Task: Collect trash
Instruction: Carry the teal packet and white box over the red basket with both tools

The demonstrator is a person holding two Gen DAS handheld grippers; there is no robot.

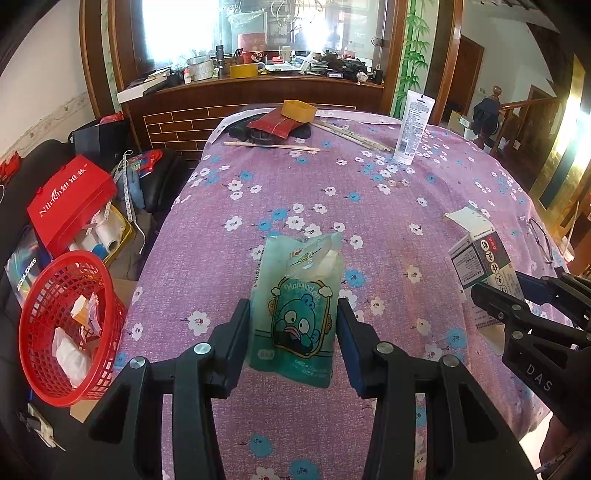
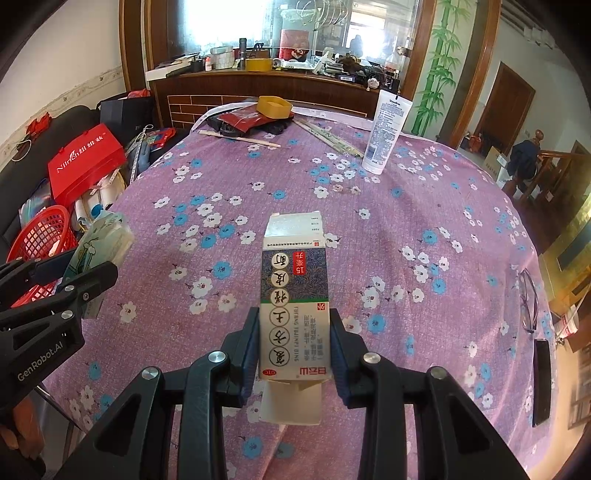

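Teal tissue pack [image 1: 295,306] in left tool [image 1: 294,332], carton [image 2: 294,295] in right tool [image 2: 294,343]

Teal cartoon tissue pack [image 1: 295,310] and open-flapped medicine box [image 2: 293,306], each clamped above the cloth.

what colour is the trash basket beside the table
Red, a mesh basket; clearest in the left wrist view.

Bright daylight glares through the far window [image 1: 192,26]; fisheye edges curve, corners dark.
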